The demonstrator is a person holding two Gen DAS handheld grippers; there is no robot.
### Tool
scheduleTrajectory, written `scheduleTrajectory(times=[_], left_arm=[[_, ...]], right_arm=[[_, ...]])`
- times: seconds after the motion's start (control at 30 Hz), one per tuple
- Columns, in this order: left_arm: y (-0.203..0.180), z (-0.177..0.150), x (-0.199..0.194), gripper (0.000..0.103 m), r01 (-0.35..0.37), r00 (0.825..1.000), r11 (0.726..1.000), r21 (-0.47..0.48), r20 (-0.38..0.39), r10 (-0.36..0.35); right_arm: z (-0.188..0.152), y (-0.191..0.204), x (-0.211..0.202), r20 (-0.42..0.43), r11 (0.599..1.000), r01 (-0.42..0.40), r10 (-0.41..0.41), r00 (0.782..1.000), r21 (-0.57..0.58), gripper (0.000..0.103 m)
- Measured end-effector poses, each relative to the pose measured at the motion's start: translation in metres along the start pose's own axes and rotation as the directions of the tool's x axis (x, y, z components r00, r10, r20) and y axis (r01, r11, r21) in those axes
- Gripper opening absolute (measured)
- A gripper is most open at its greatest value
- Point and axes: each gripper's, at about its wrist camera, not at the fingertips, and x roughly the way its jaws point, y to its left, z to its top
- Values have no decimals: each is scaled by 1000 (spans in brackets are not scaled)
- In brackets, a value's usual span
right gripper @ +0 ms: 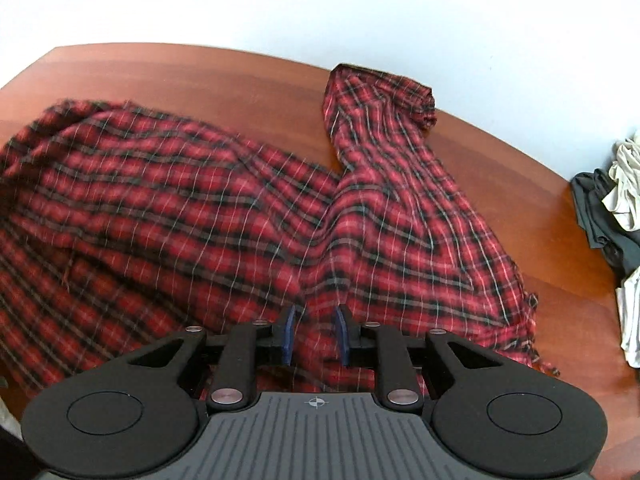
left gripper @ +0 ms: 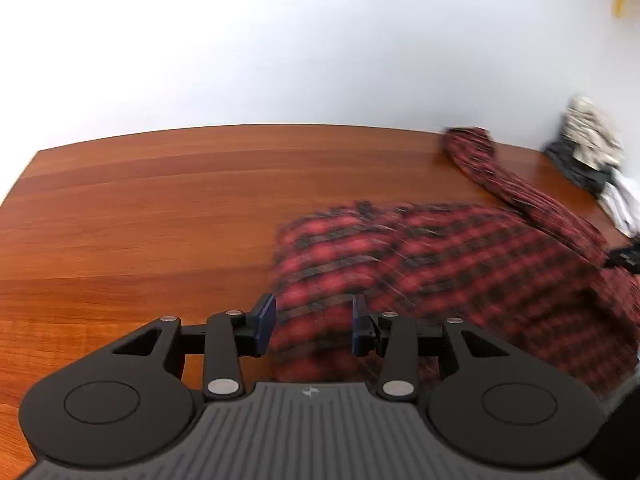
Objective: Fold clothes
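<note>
garment: red/black plaid cloth (right gripper: 224, 216) spread loose on the wooden counter (left gripper: 140, 220), rumpled; one long part (right gripper: 384, 128) runs off toward the far edge, fringe at its near right hem
left tool (left gripper: 314, 326): jaws wide apart, over the cloth's near left edge, nothing pinched that I can see
right tool (right gripper: 316, 334): jaws narrower but w/ a gap, cloth under them; can't tell if any is caught
step, my guess: getting 2 holds on the near edge to start a fold
doing it well: I'd pinch one layer only, both tools on the same edge, lift level, lay the long part in first
side pile: grey + white clothes (right gripper: 616, 208) at counter's right, well apart
writing: none readable; only a small emblem (right gripper: 316, 402) on each tool body, no brand
</note>
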Motion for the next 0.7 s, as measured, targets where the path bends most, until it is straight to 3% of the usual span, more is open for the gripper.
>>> scheduleTrajectory(times=[0.2,0.33,0.47,0.7], left_arm=[[29,13,34,48,7,1000,988,-157,1,-7],[52,16,65,49,88,992,937,-337,-58,-114],[65,11,82,59,125,980,910,-395,-93,-175],[86,3,113,59,180,948,851,-493,-143,-283]], right_arm=[[17,-2,6,13,1000,6,-6,1000,-10,25],[28,-4,13,13,1000,5,-4,1000,-11,26],[35,-2,20,4,1000,-3,3,1000,-15,27],[42,12,36,-46,999,-35,33,998,-38,27]])
